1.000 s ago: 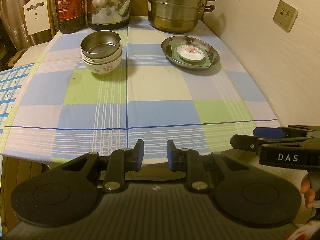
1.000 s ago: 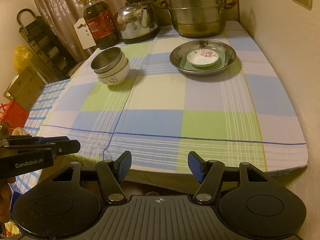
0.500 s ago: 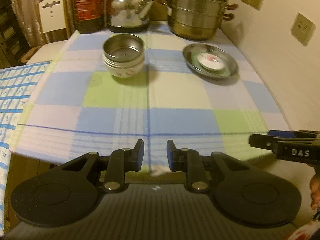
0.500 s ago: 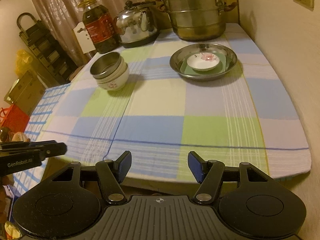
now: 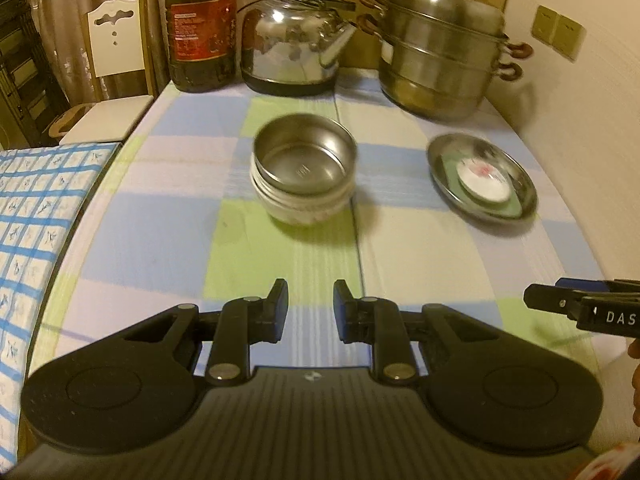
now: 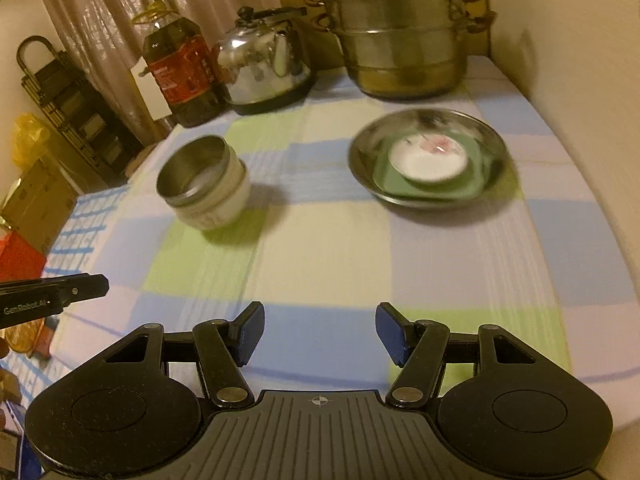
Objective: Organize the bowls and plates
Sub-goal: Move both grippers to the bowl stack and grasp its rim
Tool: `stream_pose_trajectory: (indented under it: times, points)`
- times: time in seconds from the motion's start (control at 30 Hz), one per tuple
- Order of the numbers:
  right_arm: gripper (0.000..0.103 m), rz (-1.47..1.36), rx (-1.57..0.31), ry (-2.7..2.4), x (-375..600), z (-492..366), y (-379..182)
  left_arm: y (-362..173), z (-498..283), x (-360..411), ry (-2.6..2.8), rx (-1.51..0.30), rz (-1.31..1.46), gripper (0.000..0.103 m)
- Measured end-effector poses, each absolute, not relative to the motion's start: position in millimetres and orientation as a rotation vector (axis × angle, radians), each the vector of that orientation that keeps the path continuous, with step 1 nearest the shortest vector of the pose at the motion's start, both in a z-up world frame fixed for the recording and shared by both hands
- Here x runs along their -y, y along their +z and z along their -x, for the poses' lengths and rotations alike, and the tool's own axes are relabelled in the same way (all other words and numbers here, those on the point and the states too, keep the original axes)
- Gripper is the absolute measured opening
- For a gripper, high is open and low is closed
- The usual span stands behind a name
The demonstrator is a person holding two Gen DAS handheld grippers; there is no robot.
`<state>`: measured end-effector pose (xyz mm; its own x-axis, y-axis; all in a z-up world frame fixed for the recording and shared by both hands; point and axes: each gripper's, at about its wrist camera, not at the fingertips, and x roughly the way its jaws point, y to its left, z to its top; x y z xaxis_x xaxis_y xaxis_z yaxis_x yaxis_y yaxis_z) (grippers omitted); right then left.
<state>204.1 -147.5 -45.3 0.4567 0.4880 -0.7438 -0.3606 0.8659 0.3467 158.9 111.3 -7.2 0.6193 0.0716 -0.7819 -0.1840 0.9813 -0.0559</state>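
Note:
A steel bowl [image 5: 304, 160] is nested on top of white bowls [image 5: 300, 210] in the middle of the checked tablecloth [image 5: 400, 260]. To their right a steel plate [image 5: 524, 192] holds a green square plate [image 5: 448, 168] and a small white flowered dish [image 5: 484, 178]. My left gripper [image 5: 310, 306] hovers over the near part of the table in line with the bowls, its jaws a narrow gap apart and empty. My right gripper [image 6: 320, 328] is open wider and empty, with the steel plate [image 6: 360, 160] ahead to its right and the bowl stack [image 6: 200, 178] ahead to its left.
Along the table's far edge stand an oil bottle [image 5: 200, 28], a steel kettle [image 5: 292, 36] and a stacked steamer pot [image 5: 440, 52]. A wall [image 5: 580, 140] runs along the right side. A white chair [image 5: 116, 40] and a blue-checked surface [image 5: 36, 220] lie left.
Both grippers have moved forward from the table's near edge to over the cloth, so the bowls and the steel plate are nearer. Neither gripper's opening has changed.

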Motion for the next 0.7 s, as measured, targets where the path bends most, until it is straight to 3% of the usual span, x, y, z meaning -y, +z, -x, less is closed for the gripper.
stream_pose_trajectory:
  times: [0.3, 0.53, 0.7]
  points:
    - [0.061, -0.182, -0.896, 0.587, 96, -258, -48, -11, -212, -160, 0.156, -0.866, 0.138, 0.021]
    - [0.039, -0.204, -0.822, 0.634, 56, -300, -46, -17, -258, -180, 0.127, -0.851, 0.122, 0.021]
    - [0.035, -0.195, -0.805, 0.664, 28, -325, -52, -25, -286, -190, 0.107, -0.863, 0.110, 0.021]
